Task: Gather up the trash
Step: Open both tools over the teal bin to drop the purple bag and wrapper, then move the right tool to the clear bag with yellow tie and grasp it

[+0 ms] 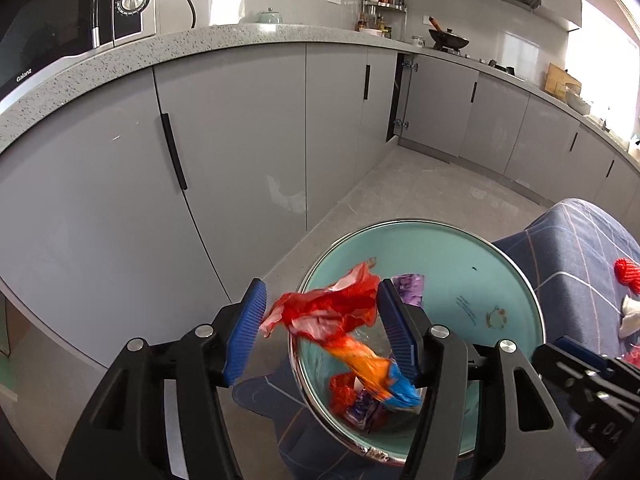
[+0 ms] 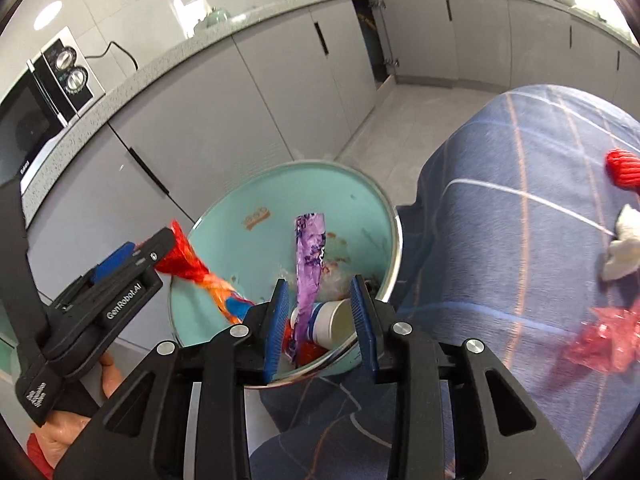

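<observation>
Blue plaid cloth (image 2: 520,200) fills right side, cut off by frame edge; support beneath hidden. Teal bin (image 1: 460,248), steel rim, left of cloth; bottom litter partly hidden by fingers. Crumpled red-orange wrapper (image 1: 332,316) between spread pads of left gripper (image 1: 320,332) over bin; grip contact unclear. Right gripper (image 2: 320,320) wide, nothing held, at near rim. Purple wrapper (image 2: 310,252) and white cup (image 2: 332,320) inside.

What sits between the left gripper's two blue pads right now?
A crumpled red and orange wrapper hangs between the pads of the left gripper, over the open bin. The left wrist view shows it; the jaws look spread apart.
</observation>
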Action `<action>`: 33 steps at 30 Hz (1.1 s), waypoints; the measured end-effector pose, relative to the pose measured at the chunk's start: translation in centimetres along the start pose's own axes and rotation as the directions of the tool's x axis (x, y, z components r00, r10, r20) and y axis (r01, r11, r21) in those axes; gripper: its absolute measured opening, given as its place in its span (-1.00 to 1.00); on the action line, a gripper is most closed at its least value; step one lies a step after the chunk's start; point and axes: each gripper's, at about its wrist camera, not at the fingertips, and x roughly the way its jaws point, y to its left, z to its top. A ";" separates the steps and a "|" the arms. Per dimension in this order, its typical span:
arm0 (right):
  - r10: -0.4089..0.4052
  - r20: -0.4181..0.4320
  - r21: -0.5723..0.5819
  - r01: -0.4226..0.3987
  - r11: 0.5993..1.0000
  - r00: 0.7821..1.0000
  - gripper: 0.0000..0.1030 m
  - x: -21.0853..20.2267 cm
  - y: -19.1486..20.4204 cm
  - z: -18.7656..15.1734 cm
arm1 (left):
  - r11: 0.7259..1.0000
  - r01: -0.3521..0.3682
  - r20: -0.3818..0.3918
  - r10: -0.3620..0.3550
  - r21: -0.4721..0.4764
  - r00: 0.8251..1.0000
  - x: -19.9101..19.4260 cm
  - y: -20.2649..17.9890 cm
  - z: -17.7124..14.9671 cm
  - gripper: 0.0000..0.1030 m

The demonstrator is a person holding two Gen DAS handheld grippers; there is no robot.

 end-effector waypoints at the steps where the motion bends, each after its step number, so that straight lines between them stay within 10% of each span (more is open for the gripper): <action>1: -0.003 0.009 0.003 0.003 1.000 1.000 -0.37 -0.4 -0.1 -0.1 | 1.000 0.000 0.002 0.000 0.001 1.000 -0.1 0.0 0.0 0.12; 33: -0.270 0.236 0.235 0.215 0.948 0.933 -0.26 -16.1 -11.5 -4.2 | 0.941 0.242 0.057 -0.262 0.236 0.963 -9.7 -11.1 -3.3 0.46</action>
